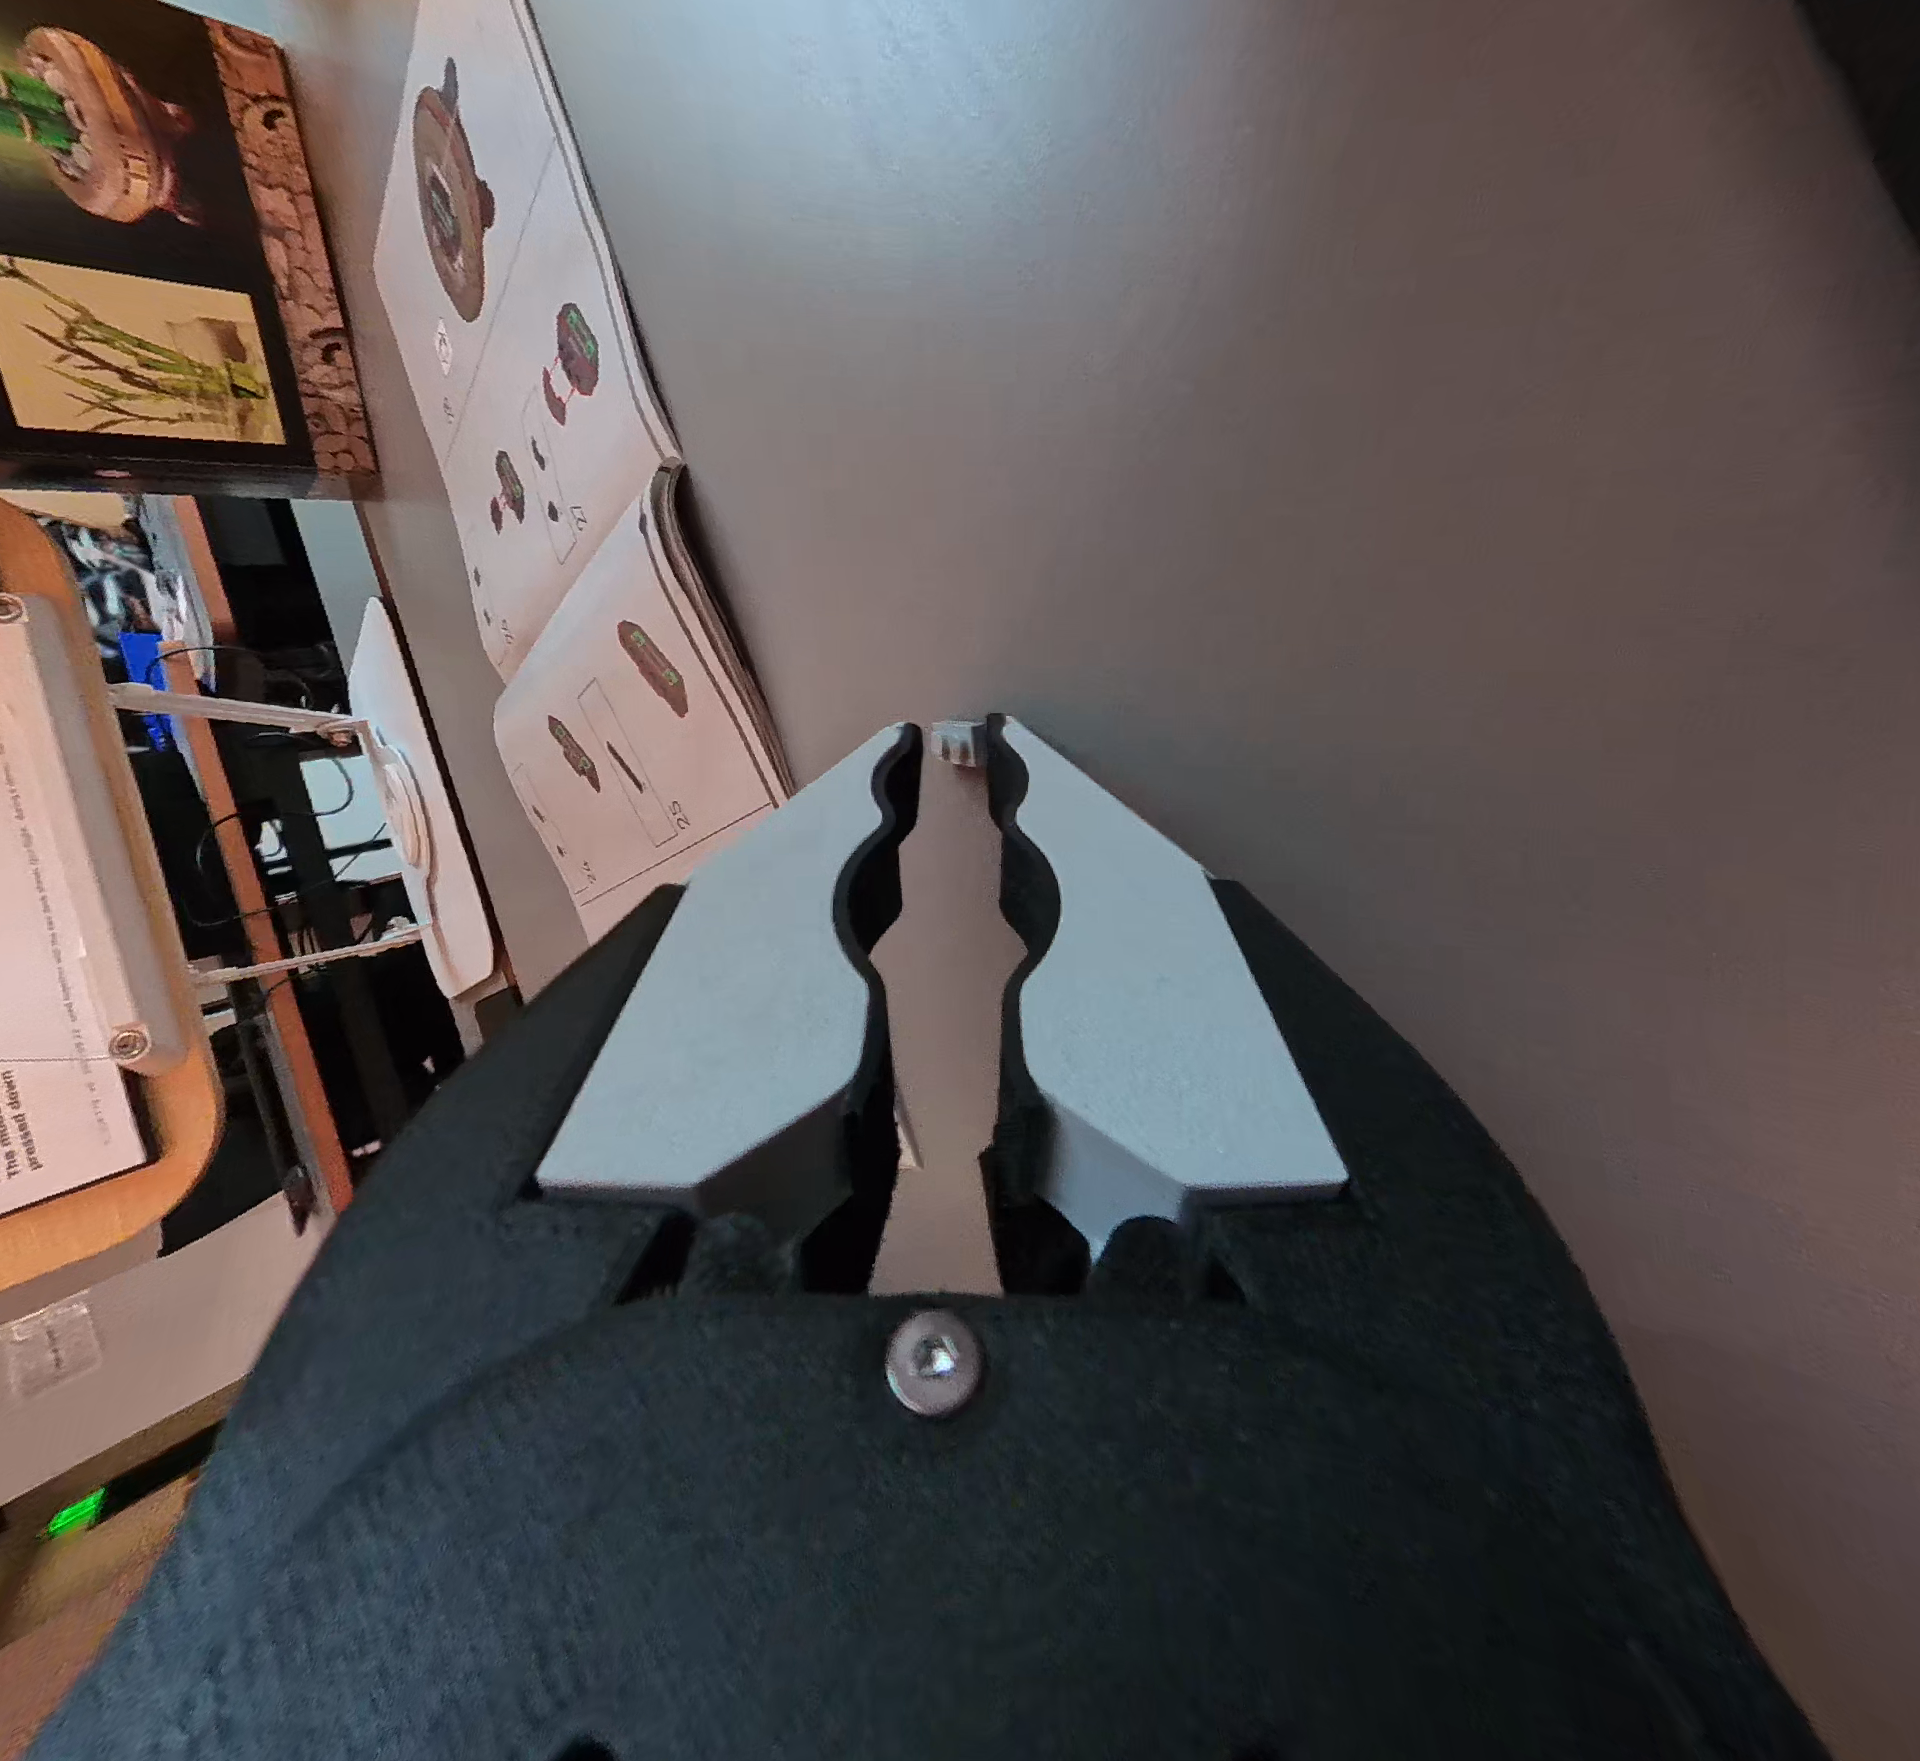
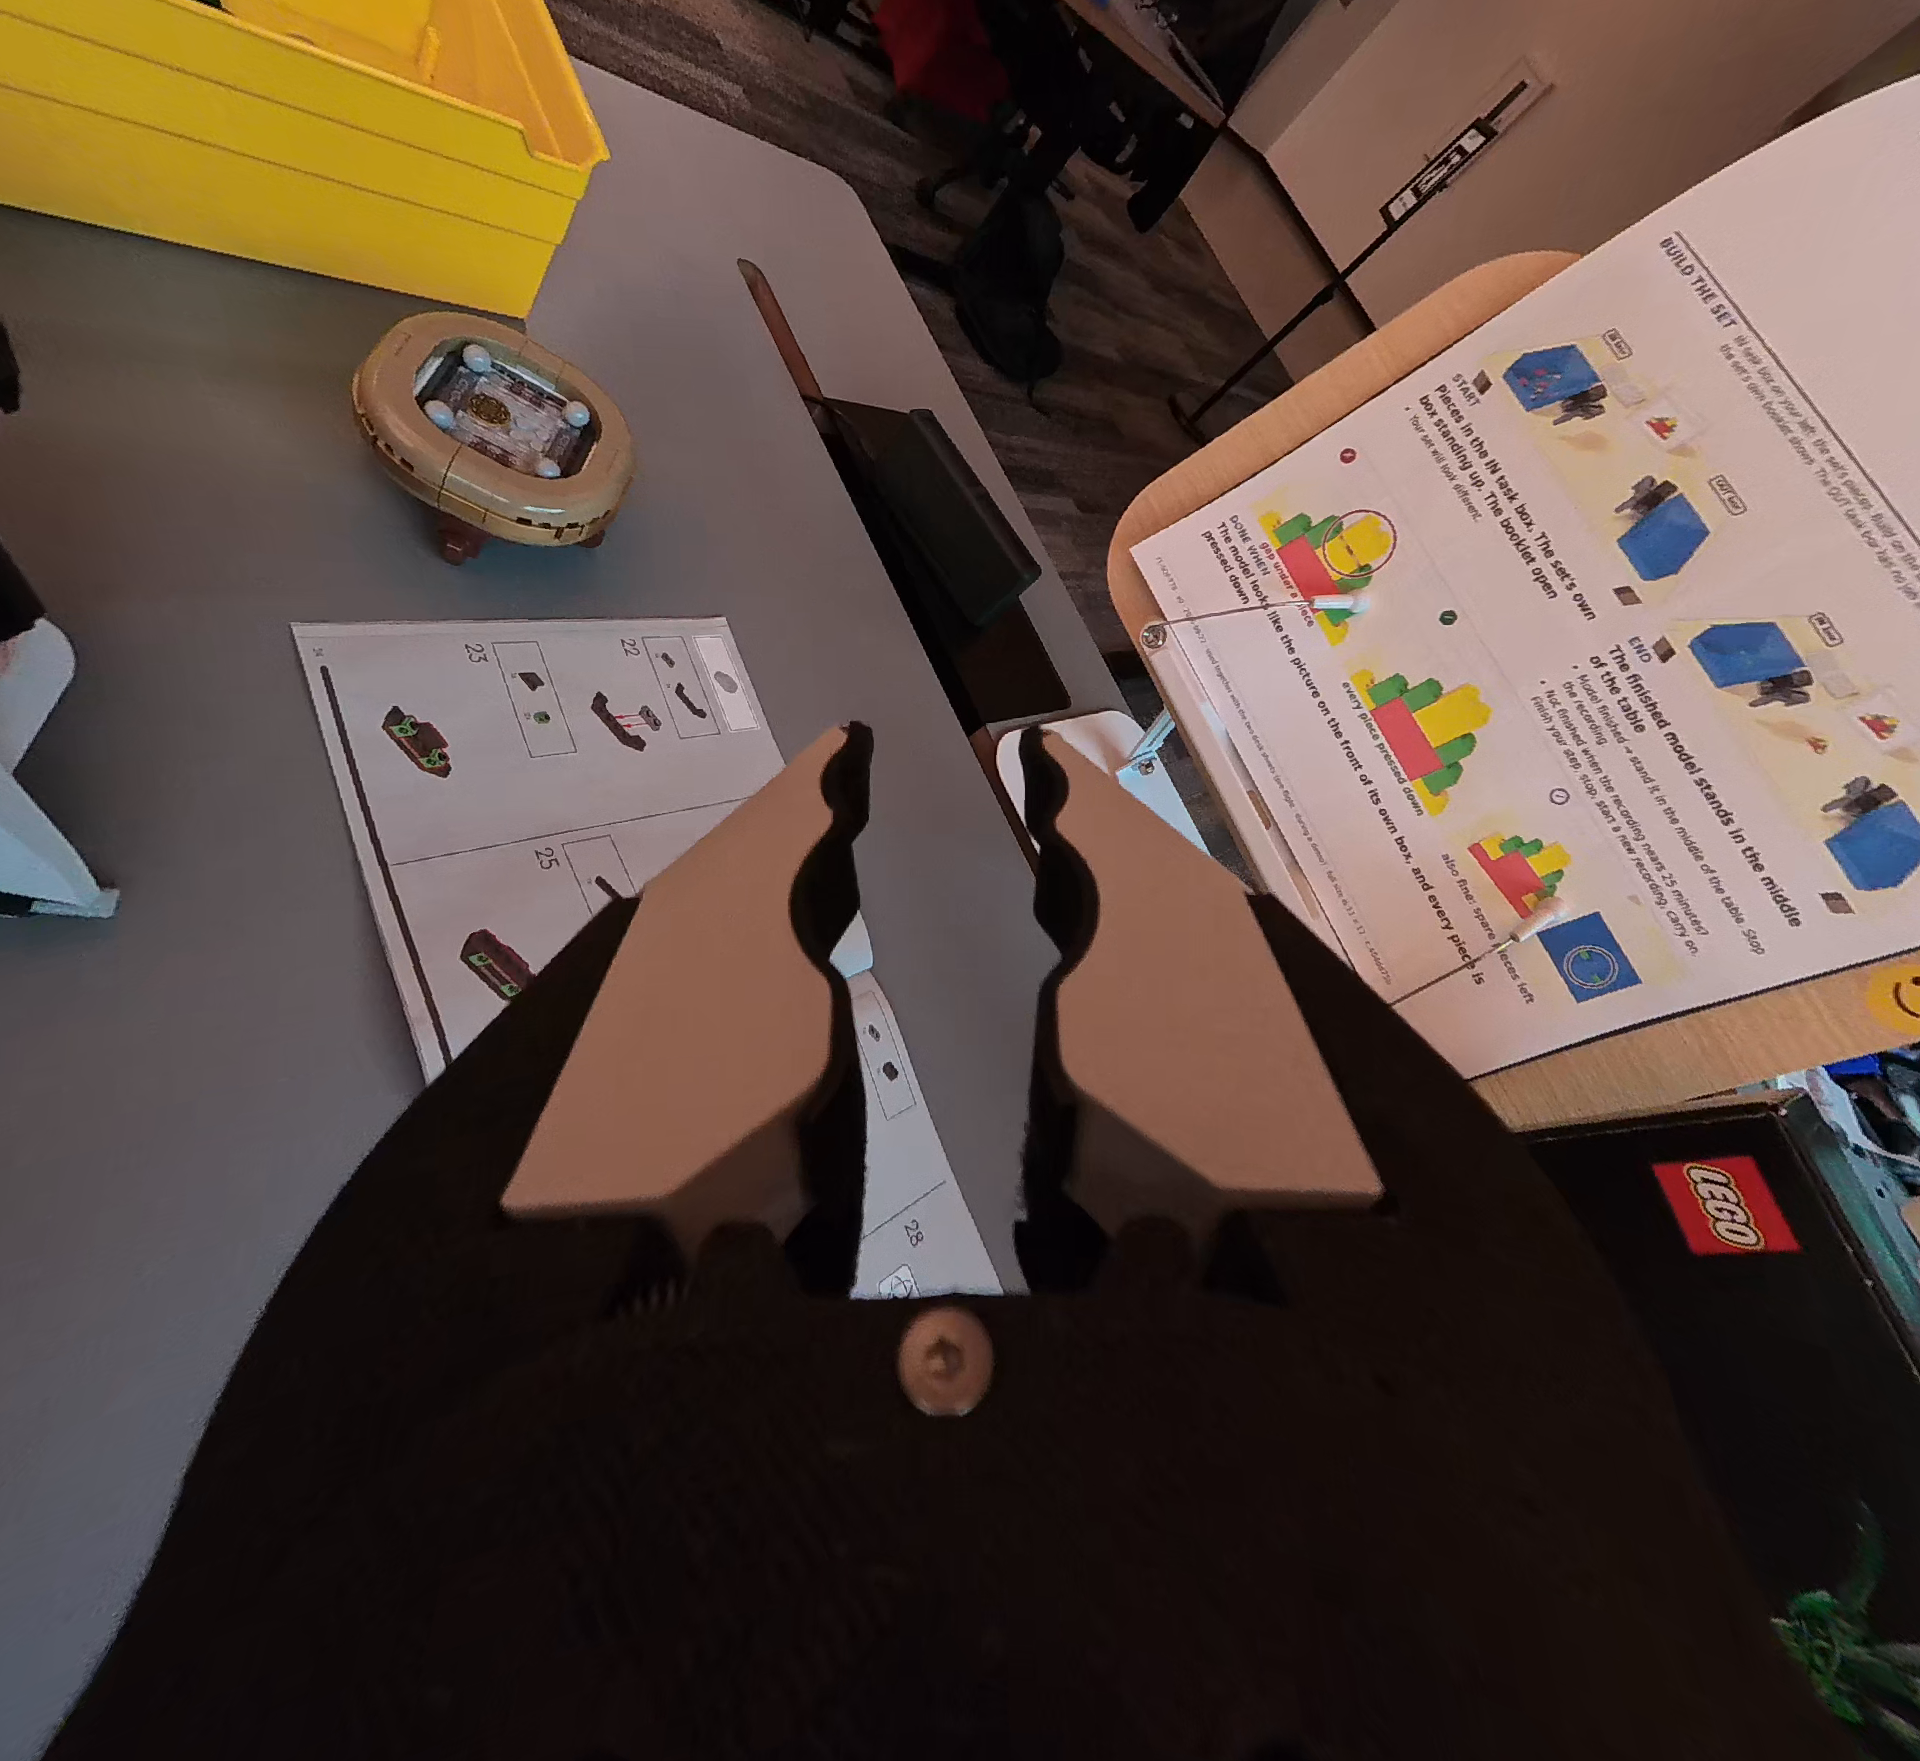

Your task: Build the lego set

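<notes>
My left gripper (image 1: 956,732) is closed down on a small white Lego piece (image 1: 958,741) held between its fingertips, just over the grey table (image 1: 1247,361). My right gripper (image 2: 945,745) is open and empty, hovering above the open instruction booklet (image 2: 540,755). The booklet also shows in the left wrist view (image 1: 520,340). A partly built tan oval model (image 2: 494,433) with a grey studded middle and dark brown feet stands on the table (image 2: 208,984), left of and beyond the right gripper.
A yellow bin (image 2: 312,101) holding green pieces stands at the back left. The black set box (image 2: 1714,1296) (image 1: 135,257) lies at the right. A printed sheet on a wooden stand (image 2: 1558,672) is on the right. The table edge (image 2: 935,340) drops to carpet. One gripper's finger ends stand about 25 cm off the other's. About 20 cm separates my left fingertips from the partly built tan oval model (image 2: 494,433).
</notes>
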`<state>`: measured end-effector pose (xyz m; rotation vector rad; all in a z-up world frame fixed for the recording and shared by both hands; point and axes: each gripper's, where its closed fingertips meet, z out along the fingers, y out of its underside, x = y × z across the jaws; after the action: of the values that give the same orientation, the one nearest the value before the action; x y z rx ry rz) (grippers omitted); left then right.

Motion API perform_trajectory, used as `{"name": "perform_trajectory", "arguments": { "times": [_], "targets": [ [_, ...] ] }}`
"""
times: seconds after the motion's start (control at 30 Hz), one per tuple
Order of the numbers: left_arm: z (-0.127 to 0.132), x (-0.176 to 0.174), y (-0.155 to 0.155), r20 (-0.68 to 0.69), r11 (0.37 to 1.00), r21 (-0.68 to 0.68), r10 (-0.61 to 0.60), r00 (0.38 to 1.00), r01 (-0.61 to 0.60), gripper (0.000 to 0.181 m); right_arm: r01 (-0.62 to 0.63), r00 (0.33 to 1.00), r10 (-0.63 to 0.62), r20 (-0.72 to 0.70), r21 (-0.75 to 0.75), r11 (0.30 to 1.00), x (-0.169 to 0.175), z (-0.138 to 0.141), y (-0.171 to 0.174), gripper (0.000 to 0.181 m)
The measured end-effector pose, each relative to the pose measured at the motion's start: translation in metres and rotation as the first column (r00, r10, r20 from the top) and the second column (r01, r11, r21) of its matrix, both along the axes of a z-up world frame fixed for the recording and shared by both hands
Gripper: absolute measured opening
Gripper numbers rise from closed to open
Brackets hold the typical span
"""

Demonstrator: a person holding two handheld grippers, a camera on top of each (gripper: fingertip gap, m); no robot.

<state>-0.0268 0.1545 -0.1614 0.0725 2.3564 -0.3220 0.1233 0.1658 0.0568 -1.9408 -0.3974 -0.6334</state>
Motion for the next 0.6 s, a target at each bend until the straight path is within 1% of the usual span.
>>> {"name": "perform_trajectory", "arguments": {
  "times": [0.03,0.1,0.23,0.3,0.33,0.37,0.4,0.47,0.53,0.6],
  "targets": [
    [-0.001,-0.001,0.0,-0.014,1.0,-0.01,-0.001,1.0,0.001,0.01,0.001,1.0,-0.001,0.001,-0.001,1.0,0.0,0.0,0.0,0.028],
    [0.001,-0.002,0.002,-0.042,0.999,-0.03,0.019,0.999,-0.02,0.014,-0.001,1.0,0.001,-0.003,0.004,1.0,0.0,0.001,0.0,0.028],
    [0.006,-0.004,0.01,-0.14,0.992,-0.08,0.083,0.987,-0.095,0.033,0.001,1.0,-0.001,-0.006,0.009,1.0,0.001,0.002,-0.002,0.028],
    [0.015,-0.004,0.014,-0.153,0.987,-0.106,0.1,0.983,-0.117,0.034,0.002,1.0,-0.002,-0.008,0.011,1.0,0.002,0.002,-0.002,0.028],
    [0.025,-0.002,0.015,-0.131,0.983,-0.133,0.106,0.986,-0.124,0.031,0.003,1.0,-0.003,-0.01,0.011,1.0,0.002,0.001,-0.003,0.028],
    [0.042,-0.001,0.014,-0.104,0.976,-0.182,0.105,0.989,-0.122,0.029,0.005,1.0,-0.005,-0.01,0.009,1.0,0.003,0.001,-0.003,0.028],
    [0.064,-0.001,0.015,-0.081,0.958,-0.254,0.115,0.99,-0.132,0.025,0.008,1.0,-0.008,-0.011,0.008,1.0,0.004,0.0,-0.003,0.028],
    [0.116,0.0,0.027,-0.067,0.89,-0.421,0.163,0.984,-0.176,0.029,0.014,1.0,-0.014,-0.018,0.007,1.0,0.007,-0.001,-0.004,0.028],
    [0.167,0.005,0.065,-0.035,0.788,-0.56,0.284,0.958,-0.254,0.037,0.018,1.0,-0.018,-0.025,0.007,1.0,0.009,-0.002,-0.005,0.028],
    [0.208,0.005,0.116,0.005,0.676,-0.668,0.423,0.906,-0.312,0.042,0.022,0.999,-0.022,-0.031,0.007,1.0,0.011,-0.002,-0.006,0.028]
  ]
}}
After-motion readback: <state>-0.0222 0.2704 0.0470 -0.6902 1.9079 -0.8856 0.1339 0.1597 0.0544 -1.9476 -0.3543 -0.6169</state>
